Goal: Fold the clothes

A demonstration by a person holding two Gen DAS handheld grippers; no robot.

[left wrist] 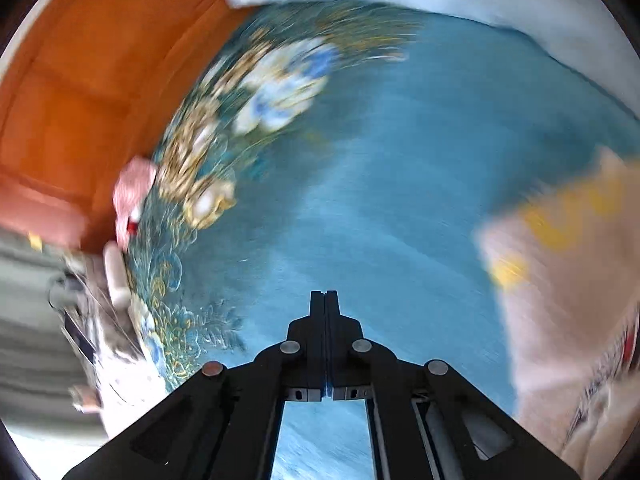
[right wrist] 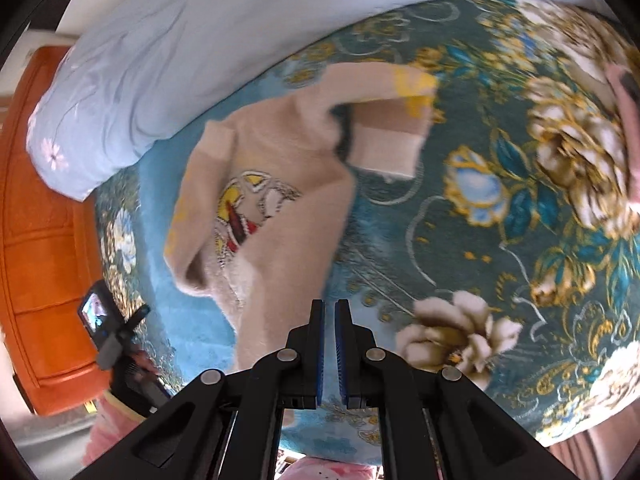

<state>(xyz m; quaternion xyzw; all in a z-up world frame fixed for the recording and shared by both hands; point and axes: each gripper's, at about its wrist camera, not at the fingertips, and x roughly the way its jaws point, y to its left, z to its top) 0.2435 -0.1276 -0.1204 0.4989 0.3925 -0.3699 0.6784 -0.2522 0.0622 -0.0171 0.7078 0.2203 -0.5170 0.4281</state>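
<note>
A beige fleece top (right wrist: 280,184) with a cartoon print and yellow marks lies crumpled on a teal floral blanket (right wrist: 500,220); one sleeve is bent across its upper right. It also shows blurred at the right edge of the left wrist view (left wrist: 568,280). My right gripper (right wrist: 329,308) hovers just above the top's lower hem, its jaws a narrow slit apart and empty. My left gripper (left wrist: 324,296) is shut and empty over bare blue blanket (left wrist: 380,180), left of the top.
A light blue flowered quilt (right wrist: 132,80) is bunched along the far side of the bed. An orange wooden headboard (left wrist: 80,80) stands at the left. The other gripper with its camera (right wrist: 108,328) shows at the lower left of the right wrist view.
</note>
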